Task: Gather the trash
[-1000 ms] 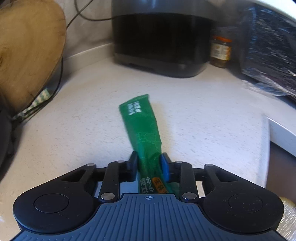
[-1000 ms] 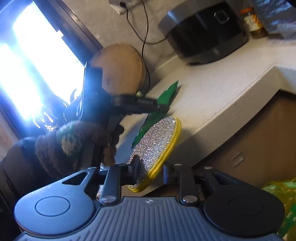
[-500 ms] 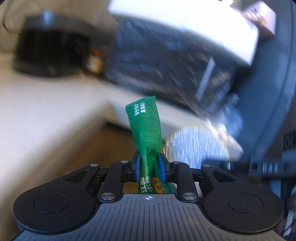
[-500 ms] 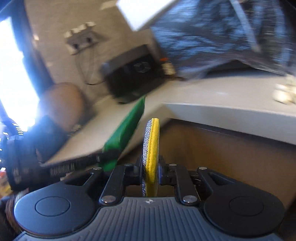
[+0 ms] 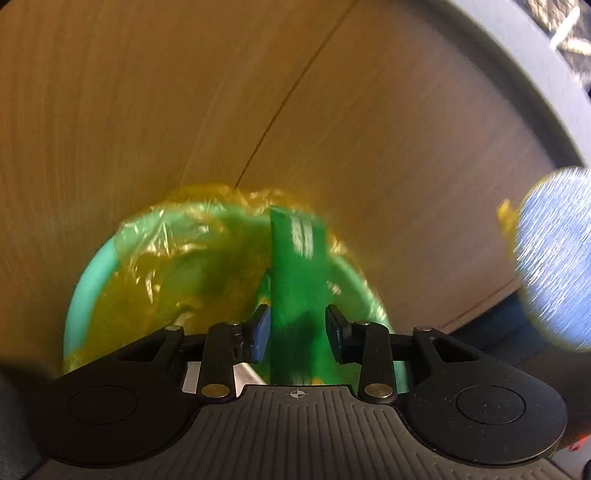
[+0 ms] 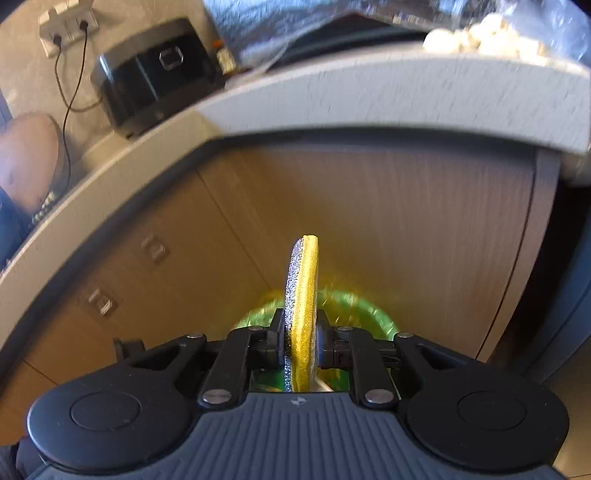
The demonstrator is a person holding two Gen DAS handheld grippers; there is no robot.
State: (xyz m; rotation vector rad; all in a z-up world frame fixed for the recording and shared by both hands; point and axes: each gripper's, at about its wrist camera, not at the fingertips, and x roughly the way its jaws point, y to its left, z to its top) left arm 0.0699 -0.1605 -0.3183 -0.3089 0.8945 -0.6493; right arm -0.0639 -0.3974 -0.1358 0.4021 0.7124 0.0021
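A green snack wrapper [image 5: 299, 266] stands between the jaws of my left gripper [image 5: 297, 328], which are opening; the pads have drawn apart to its edges and no longer pinch it. Just below and behind sits a teal bin [image 5: 88, 273] lined with a yellow bag. My right gripper [image 6: 301, 343] is shut on a round scouring pad [image 6: 303, 280], silver on one face and yellow on the other, held edge-on above the bin [image 6: 369, 306]. In the left wrist view the scouring pad [image 5: 554, 258] shows at the right edge.
Wooden cabinet doors [image 5: 147, 92] rise right behind the bin. Above them runs a white countertop [image 6: 369, 96] with a black appliance [image 6: 155, 70], a round wooden board [image 6: 26, 155], a silvery bag [image 6: 258, 22] and pale lumps [image 6: 480, 33].
Both grippers have come off the counter and down in front of the cabinet, over the bin. The left jaws have widened around the wrapper. The right still grips the scouring pad.
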